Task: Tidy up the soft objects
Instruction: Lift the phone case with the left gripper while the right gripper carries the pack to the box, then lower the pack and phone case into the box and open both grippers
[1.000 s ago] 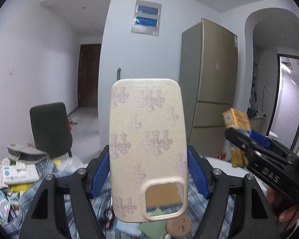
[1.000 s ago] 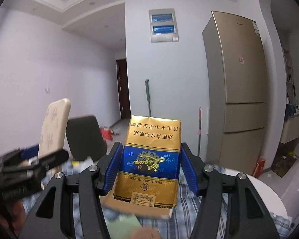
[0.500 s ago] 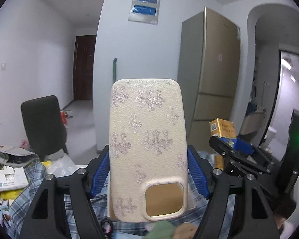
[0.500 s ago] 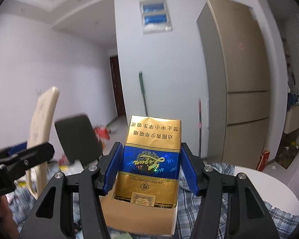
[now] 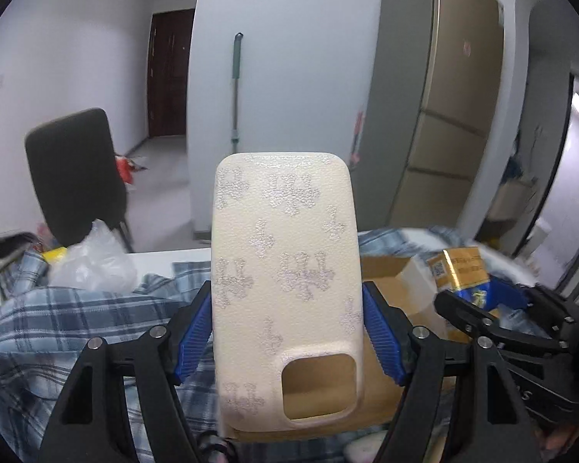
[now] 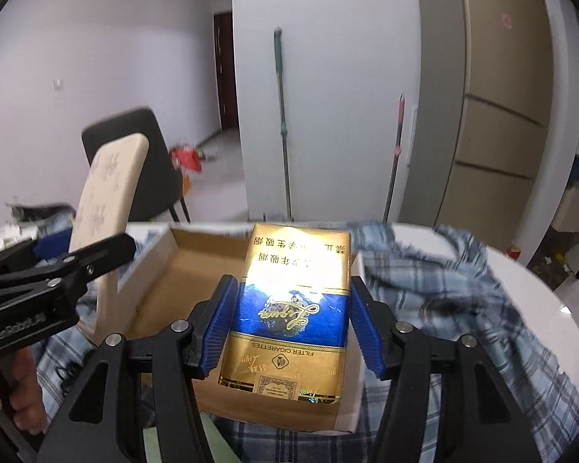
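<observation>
A cream phone case (image 5: 285,289) with a pale cross pattern stands upright in my left gripper (image 5: 287,332), whose blue pads press on its two long edges. My right gripper (image 6: 291,324) is shut on a gold and blue cigarette pack (image 6: 289,308). Both are held over an open cardboard box (image 6: 173,270) on a plaid cloth (image 6: 444,308). The right wrist view shows the phone case (image 6: 108,189) at the box's left wall. In the left wrist view the pack (image 5: 461,274) is to the right, above the box (image 5: 386,270).
A white round table (image 6: 552,308) lies under the plaid cloth. A dark chair (image 5: 73,169) stands at the back left, a clear plastic bag (image 5: 92,258) near it. A mop (image 6: 281,123) leans on the white wall, and a gold fridge (image 5: 436,115) rises at the right.
Both grippers have sunk and tipped downward toward the table. The cardboard box now fills the lower part of both views. Each gripper still holds its object.
</observation>
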`<state>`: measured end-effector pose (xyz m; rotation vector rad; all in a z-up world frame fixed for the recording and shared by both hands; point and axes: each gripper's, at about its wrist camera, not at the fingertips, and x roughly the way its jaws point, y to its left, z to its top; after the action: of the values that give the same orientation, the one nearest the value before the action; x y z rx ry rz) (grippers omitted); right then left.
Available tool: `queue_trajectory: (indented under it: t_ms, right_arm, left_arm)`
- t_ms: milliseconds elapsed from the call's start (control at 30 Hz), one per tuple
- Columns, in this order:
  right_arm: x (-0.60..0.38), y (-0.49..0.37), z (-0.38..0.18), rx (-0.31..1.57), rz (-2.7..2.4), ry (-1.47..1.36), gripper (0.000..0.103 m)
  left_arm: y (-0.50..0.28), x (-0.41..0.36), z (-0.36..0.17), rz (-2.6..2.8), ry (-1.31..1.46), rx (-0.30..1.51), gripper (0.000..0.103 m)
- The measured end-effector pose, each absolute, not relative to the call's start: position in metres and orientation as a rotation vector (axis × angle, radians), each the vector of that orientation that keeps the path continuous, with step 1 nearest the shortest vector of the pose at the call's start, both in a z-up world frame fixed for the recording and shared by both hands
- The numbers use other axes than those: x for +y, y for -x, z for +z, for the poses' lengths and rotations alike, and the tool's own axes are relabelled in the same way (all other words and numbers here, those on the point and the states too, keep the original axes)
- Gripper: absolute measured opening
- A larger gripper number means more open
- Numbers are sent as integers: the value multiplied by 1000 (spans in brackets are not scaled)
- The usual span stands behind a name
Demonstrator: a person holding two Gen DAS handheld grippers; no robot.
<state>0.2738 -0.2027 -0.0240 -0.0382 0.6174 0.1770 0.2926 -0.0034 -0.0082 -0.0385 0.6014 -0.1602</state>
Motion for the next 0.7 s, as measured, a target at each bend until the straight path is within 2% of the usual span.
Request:
queue_trajectory:
  t_ms: [367, 700]
  right_arm:
    - [-201, -302, -92, 894, 139, 105, 57]
    - [-218, -308, -84, 966, 189, 106, 57]
  left_arm:
    - [-294, 1, -24, -157, 69, 648, 75]
    - [-296, -12, -34, -181, 48, 708, 75]
